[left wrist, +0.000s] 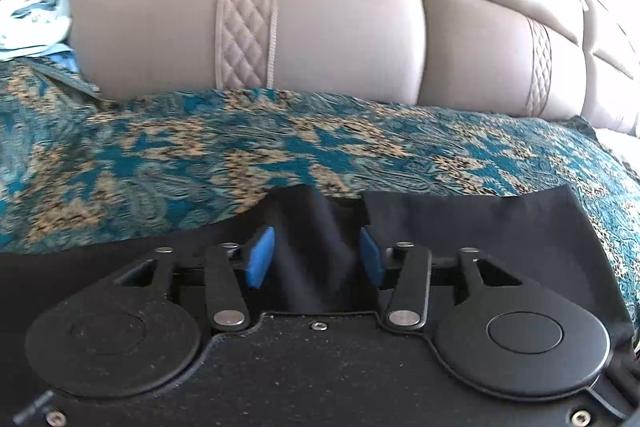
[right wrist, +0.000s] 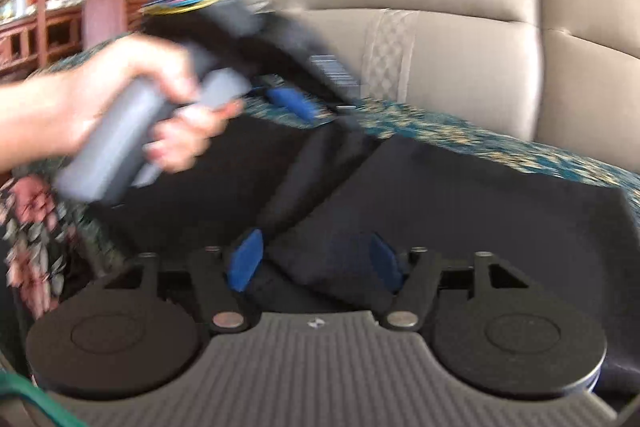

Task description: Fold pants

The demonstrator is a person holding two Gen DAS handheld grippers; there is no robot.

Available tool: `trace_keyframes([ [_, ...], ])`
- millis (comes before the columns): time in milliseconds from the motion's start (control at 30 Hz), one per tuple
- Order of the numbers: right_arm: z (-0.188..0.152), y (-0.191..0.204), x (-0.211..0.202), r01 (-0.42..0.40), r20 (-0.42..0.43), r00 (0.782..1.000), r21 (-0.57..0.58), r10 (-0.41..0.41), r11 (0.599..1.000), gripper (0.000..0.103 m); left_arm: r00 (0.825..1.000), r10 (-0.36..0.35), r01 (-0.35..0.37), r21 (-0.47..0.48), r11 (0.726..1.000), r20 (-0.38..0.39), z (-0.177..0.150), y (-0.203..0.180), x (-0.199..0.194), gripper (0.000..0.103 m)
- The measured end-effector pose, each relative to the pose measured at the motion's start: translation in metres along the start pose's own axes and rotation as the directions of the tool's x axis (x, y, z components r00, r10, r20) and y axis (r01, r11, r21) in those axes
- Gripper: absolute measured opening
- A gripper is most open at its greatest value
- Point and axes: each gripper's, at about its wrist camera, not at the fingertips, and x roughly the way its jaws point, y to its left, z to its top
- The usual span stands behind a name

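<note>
- Nearest the lens in the left wrist view: left tongs (left wrist: 316, 255), blue pads (left wrist: 260, 257) apart, a ridge of dark cloth standing up between them; pads flank the cloth without pressing it — released.
- Same story in the right wrist view: right tongs (right wrist: 314, 259) spread wide, a folded edge of cloth lying between the pads, not pinched.
- Sofa backrest (left wrist: 248, 27), beige, with quilted vertical strips, fills the far half of both views.
- Teal-and-gold patterned cover (left wrist: 160, 155) spread over the seat, reaching up to the foot of the backrest.
- Pants (right wrist: 460, 195), dark navy or black, lying flat on the cover just ahead of both tongs; one layer folded over, its straight edge running diagonally.
- Person's left hand (right wrist: 132, 107) wrapped round the grey handle of the left tool, held over the far left part of the pants; blurred.
- Floral fabric (right wrist: 32, 227), pink on dark, at the left edge.
- Wooden shelving (right wrist: 36, 27) with small items, far left; too blurred to name.
</note>
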Motion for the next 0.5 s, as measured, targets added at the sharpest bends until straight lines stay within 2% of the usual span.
trace_keyframes([
  [133, 0.001, -0.012, 0.003, 0.087, 0.017, 0.996, 0.059, -0.089, 0.994, 0.092, 0.998, 0.048, -0.046, -0.028, 0.999, 0.047, -0.015, 0.021, -0.029, 0.068],
  [200, 0.001, -0.018, 0.005, 0.126, 0.024, 0.991, 0.089, -0.129, 0.988, 0.101, 0.993, 0.079, -0.076, -0.04, 0.996, 0.082, -0.026, 0.034, -0.045, 0.09],
  [300, 0.003, -0.022, 0.007, 0.187, 0.041, 0.981, 0.11, -0.192, 0.976, 0.103, 0.984, 0.123, -0.114, -0.072, 0.991, 0.127, -0.042, 0.054, -0.066, 0.097],
  [367, 0.003, -0.024, 0.011, 0.23, 0.034, 0.971, 0.107, -0.235, 0.967, 0.103, 0.979, 0.156, -0.144, -0.098, 0.985, 0.13, -0.053, 0.069, -0.077, 0.102],
  [500, 0.007, -0.03, 0.022, 0.273, 0.016, 0.961, 0.135, -0.278, 0.952, 0.103, 0.962, 0.233, -0.208, -0.17, 0.963, 0.143, -0.076, 0.097, -0.093, 0.102],
])
